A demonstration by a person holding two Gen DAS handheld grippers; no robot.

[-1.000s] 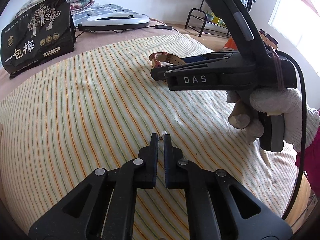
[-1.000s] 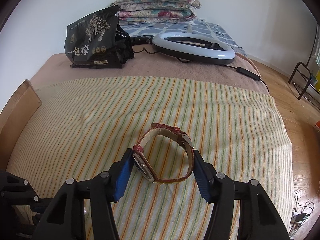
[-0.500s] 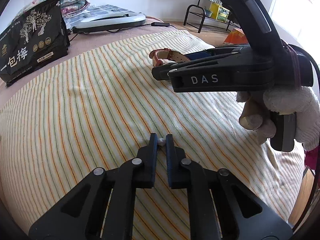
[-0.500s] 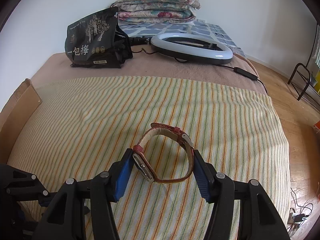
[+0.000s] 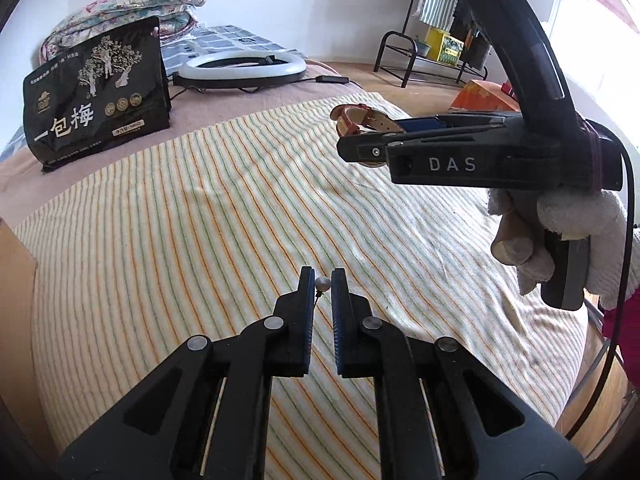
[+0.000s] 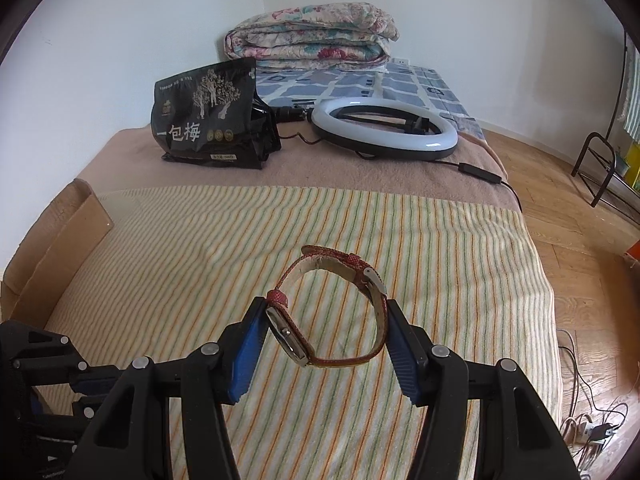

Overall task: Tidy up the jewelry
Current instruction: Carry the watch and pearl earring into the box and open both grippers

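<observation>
- On the left, our left gripper [image 5: 322, 285] pinches a small pearl stud earring [image 5: 322, 282] between nearly closed tips; a second ago the earring lay at the tips on the striped towel [image 5: 200, 220], and now it hangs clear of the cloth
- That lift means the earring is picked and ready to carry, though no jewelry box shows yet; only a cardboard flap [image 6: 60, 236] sits at the towel's left edge
- To the right, our right gripper [image 6: 326, 322] clamps the red-strapped wristwatch [image 6: 332, 304] at mid width, case on the left pad, strap on the right
- Compared with the earlier frame, both grippers sit higher, and the black snack bag [image 6: 206, 114] and ring light [image 6: 384, 128] look farther off
</observation>
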